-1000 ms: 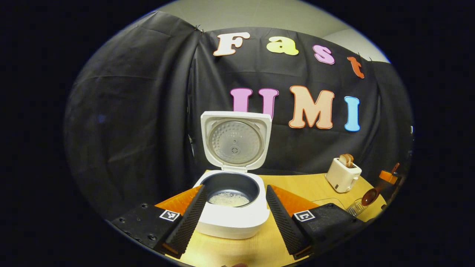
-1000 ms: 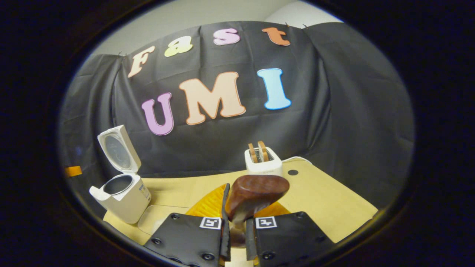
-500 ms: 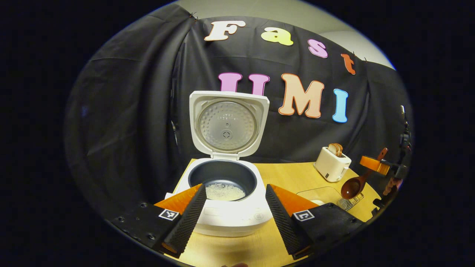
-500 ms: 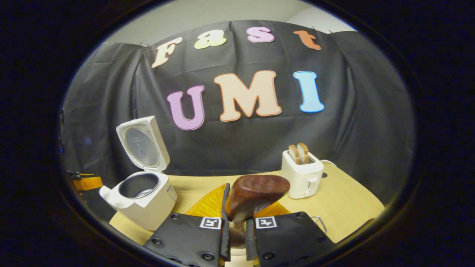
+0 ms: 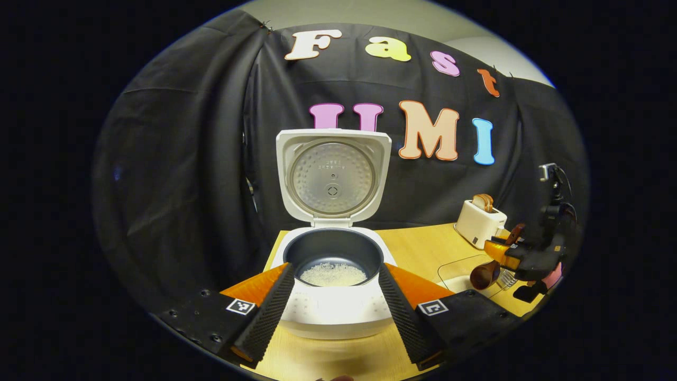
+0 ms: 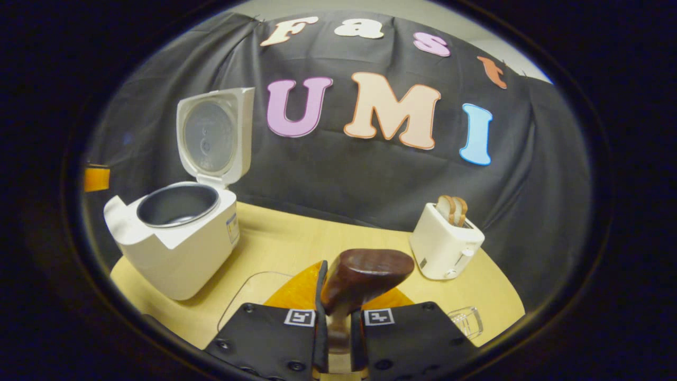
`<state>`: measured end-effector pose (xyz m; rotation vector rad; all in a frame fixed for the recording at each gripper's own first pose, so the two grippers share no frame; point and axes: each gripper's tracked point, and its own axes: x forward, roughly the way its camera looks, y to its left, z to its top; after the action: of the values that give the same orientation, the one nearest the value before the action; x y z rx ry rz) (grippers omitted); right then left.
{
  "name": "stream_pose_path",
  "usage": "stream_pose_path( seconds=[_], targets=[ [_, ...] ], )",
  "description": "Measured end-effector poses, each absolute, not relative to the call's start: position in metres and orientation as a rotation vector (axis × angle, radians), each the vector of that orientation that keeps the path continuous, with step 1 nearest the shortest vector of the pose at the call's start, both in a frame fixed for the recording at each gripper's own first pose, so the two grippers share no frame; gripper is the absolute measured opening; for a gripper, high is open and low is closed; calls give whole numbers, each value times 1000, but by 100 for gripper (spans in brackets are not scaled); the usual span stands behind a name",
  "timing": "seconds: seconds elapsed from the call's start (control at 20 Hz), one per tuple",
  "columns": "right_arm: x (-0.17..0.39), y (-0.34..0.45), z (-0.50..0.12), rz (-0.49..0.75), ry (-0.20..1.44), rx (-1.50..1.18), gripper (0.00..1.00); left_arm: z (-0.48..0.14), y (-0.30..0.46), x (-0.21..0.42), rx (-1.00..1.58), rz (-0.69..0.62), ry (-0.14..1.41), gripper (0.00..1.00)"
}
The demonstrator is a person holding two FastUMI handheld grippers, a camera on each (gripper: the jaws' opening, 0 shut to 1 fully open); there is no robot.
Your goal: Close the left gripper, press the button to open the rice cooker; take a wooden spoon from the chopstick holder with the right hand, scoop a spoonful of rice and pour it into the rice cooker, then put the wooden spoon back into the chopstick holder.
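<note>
The left gripper (image 5: 334,306) has black plates with screws, a small square black-and-white marker on each (both near the ribbed fingers (image 5: 267,316)) and orange wedges behind; the right gripper (image 6: 338,323) carries matching plates, markers and screws

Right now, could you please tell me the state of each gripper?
Left gripper: open, holding nothing, in front of the white rice cooker.
Right gripper: shut on the dark brown wooden spoon.
</note>
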<state>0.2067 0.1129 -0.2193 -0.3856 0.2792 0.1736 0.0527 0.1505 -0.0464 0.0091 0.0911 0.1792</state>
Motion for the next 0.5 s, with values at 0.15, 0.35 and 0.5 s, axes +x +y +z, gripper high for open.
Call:
stream_pose_path(
  seconds=[0.15,0.35,0.5],
  targets=[
    [201,118,-240,174,326,-371,20,-53,153,54,-3,168,105,95],
    [195,131,-260,177,386,-248,19,-55,159,53,8,158,111,95],
    [191,143,-264,170,411,-149,18,-61,159,51,-5,144,123,95]
  ],
)
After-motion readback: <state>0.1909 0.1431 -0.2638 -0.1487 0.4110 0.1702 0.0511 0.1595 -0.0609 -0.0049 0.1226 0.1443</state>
